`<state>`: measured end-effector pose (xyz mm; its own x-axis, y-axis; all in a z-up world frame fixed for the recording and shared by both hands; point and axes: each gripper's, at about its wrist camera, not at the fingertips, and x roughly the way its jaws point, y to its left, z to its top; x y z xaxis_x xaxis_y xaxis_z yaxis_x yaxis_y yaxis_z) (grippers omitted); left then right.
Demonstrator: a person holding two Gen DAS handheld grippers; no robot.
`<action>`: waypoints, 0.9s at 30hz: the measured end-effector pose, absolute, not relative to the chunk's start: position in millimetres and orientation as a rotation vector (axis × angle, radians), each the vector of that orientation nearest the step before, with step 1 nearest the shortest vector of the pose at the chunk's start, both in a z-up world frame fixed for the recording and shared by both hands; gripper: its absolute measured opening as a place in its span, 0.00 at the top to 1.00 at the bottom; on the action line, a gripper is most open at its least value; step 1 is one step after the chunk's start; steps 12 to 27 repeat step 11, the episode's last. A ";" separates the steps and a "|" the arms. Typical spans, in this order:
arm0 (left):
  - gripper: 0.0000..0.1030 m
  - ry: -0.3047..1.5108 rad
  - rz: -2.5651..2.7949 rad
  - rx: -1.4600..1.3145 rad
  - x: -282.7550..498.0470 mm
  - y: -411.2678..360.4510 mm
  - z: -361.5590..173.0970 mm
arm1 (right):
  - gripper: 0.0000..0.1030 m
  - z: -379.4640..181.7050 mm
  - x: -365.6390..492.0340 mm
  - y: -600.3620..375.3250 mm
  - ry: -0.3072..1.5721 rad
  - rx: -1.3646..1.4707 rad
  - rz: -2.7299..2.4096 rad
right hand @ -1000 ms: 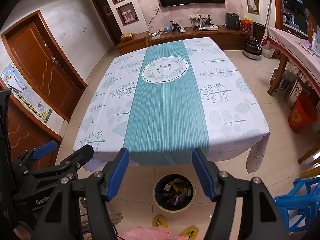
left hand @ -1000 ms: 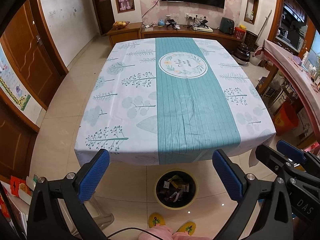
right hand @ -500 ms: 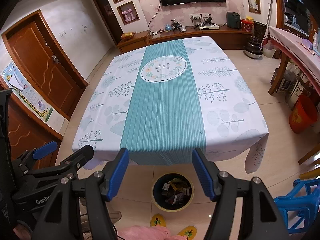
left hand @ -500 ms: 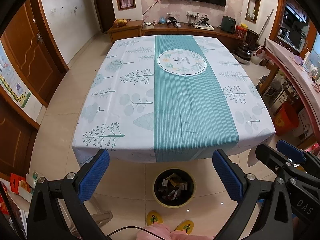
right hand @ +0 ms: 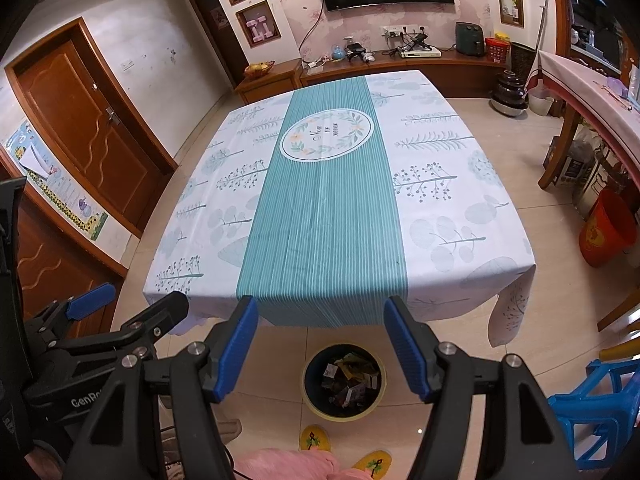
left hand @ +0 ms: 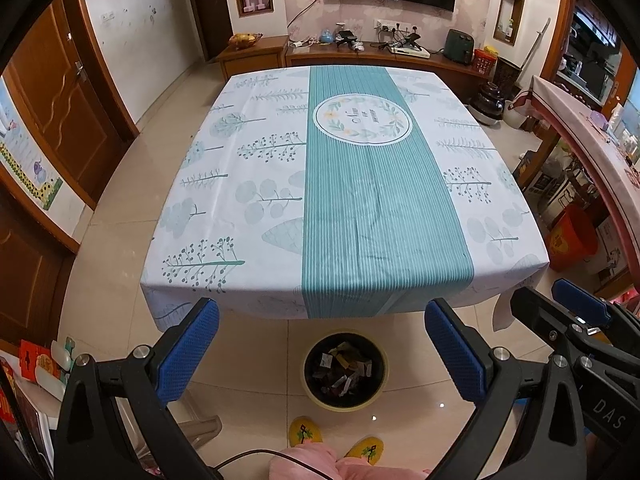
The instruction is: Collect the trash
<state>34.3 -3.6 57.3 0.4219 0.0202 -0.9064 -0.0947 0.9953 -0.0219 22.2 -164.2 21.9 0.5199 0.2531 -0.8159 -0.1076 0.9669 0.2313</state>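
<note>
A round dark trash bin [left hand: 345, 370] with a yellow rim stands on the floor below the table's near edge, holding several crumpled wrappers [left hand: 340, 364]. The table [left hand: 360, 220] has a white and teal cloth with no loose item on it. My left gripper [left hand: 321, 312] hangs open above the bin, nothing between its blue pads [left hand: 188, 350]. My right gripper [right hand: 320, 304] is also open and empty over the same bin [right hand: 344, 380]. Each gripper shows at the side of the other's view: the right one [left hand: 576, 320], the left one [right hand: 92, 312].
The person's yellow slippers [left hand: 306, 432] and pink trouser legs are just behind the bin. A blue plastic stool [right hand: 596, 412] stands at the right, a red bucket [left hand: 572, 236] and a long side table [left hand: 580, 120] beyond it. Wooden doors line the left wall.
The left wrist view has drifted slightly, so the table and bin sit a little higher in frame. The right gripper has stayed still. Both stay open and empty.
</note>
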 end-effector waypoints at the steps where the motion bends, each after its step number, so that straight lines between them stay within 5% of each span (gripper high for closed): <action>1: 0.01 1.134 0.073 -0.075 32.9 -4.0 57.4 | 0.36 21.0 21.9 -164.4 1.002 0.159 0.218; 27: 0.01 1.134 0.075 -0.074 29.3 -6.2 58.6 | 0.36 17.4 15.5 -169.6 0.999 0.150 0.233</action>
